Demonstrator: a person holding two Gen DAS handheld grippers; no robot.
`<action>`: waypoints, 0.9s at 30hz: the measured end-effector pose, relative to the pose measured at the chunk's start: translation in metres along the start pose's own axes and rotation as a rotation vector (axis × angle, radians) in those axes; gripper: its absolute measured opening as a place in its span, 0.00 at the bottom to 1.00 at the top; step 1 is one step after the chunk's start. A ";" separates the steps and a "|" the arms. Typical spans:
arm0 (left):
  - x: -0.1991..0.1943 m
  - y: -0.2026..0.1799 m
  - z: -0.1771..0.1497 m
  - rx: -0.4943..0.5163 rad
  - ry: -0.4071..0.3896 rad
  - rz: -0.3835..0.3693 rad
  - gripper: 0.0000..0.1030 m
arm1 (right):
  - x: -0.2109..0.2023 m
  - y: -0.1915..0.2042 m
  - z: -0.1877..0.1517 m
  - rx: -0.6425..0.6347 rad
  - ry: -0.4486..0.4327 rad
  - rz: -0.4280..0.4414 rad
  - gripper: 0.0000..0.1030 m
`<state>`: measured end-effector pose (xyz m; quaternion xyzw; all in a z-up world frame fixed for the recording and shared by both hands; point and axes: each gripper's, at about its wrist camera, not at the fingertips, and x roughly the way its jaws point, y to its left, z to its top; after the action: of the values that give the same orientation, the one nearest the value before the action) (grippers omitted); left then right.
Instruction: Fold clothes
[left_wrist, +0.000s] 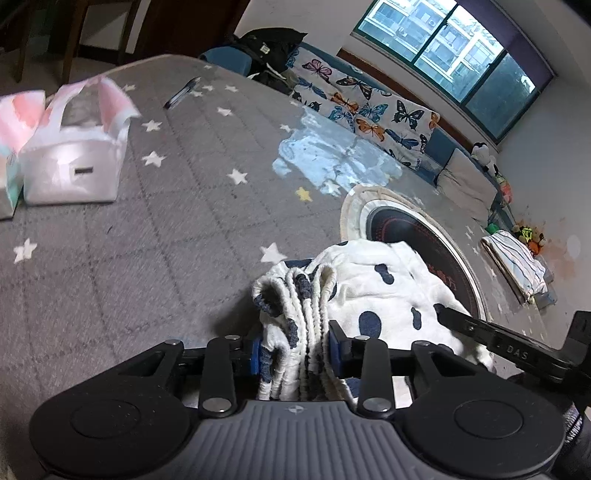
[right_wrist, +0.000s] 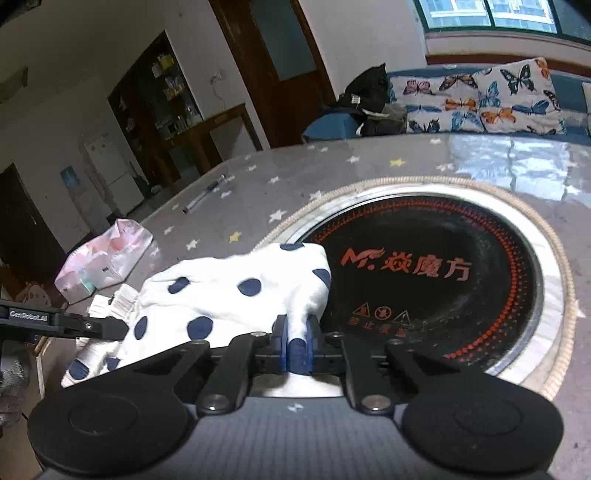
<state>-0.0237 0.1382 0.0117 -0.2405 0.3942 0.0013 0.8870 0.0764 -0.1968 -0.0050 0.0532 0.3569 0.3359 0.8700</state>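
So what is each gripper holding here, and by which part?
Both hold the white dotted garment. The left gripper clamps a bunched stack of its ribbed edges; the right gripper pinches a thin fold at its edge beside the cooktop.

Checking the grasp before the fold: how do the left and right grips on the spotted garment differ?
The left gripper clamps a thick bunch of ribbed edges; the right gripper pinches one thin fold. Left jaws stand wider, right jaws nearly shut. Both hold the same spotted garment.

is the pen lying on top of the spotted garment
No, the pen lies on the grey star-patterned tablecloth, well apart from the white navy-spotted garment.
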 end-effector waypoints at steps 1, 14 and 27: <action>0.000 -0.004 0.001 0.008 -0.004 -0.002 0.34 | -0.005 -0.001 0.000 0.002 -0.011 -0.005 0.08; 0.028 -0.090 0.011 0.125 0.017 -0.113 0.33 | -0.083 -0.037 0.003 0.020 -0.157 -0.153 0.07; 0.092 -0.194 -0.006 0.259 0.123 -0.192 0.33 | -0.158 -0.105 -0.009 0.091 -0.229 -0.345 0.07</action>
<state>0.0726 -0.0528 0.0269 -0.1605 0.4199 -0.1491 0.8807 0.0459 -0.3774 0.0452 0.0684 0.2744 0.1574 0.9462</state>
